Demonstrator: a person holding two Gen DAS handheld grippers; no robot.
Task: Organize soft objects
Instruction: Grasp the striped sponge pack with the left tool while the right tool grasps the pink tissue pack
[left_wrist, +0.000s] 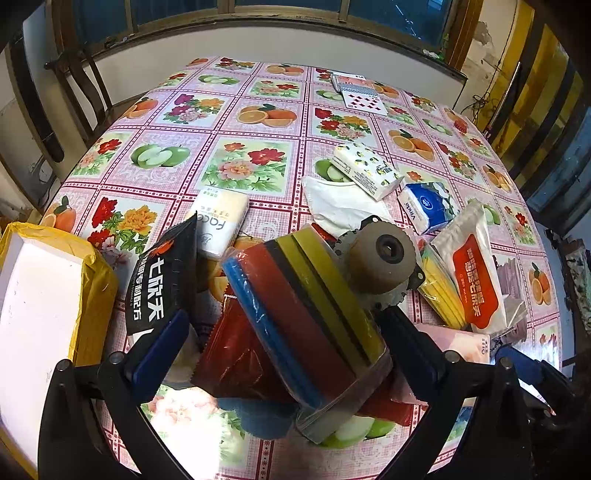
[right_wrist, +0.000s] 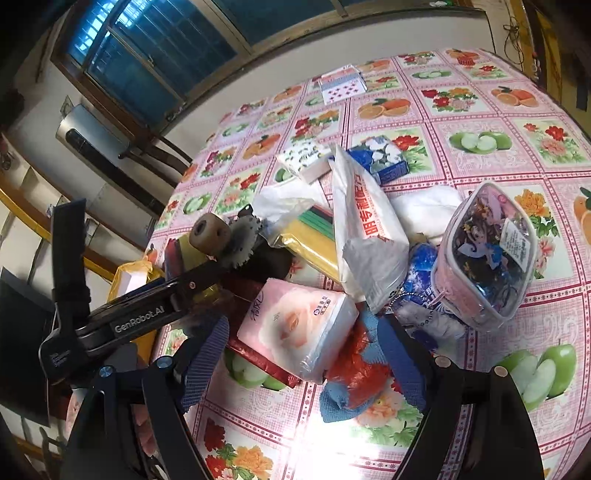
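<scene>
Sponge pack (left_wrist: 306, 317) striped blue, red, black, olive; tablecloth (left_wrist: 229, 122) pink check, fruit-flower squares.

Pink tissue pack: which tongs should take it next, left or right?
Right. The pink tissue pack sits between the open right tongs, directly ahead. The left tongs straddle the wrapped sponge pack, and there the pink pack only peeks in at the edge.

A: What do the tools look like?
B: The left gripper (left_wrist: 284, 339) has black arms, dark blue finger pads, round silver screws. White letters say "GenRobot.AI".
A: And the right gripper (right_wrist: 306, 354)?
B: Same black frame, textured blue pads, one blue screw.
</scene>
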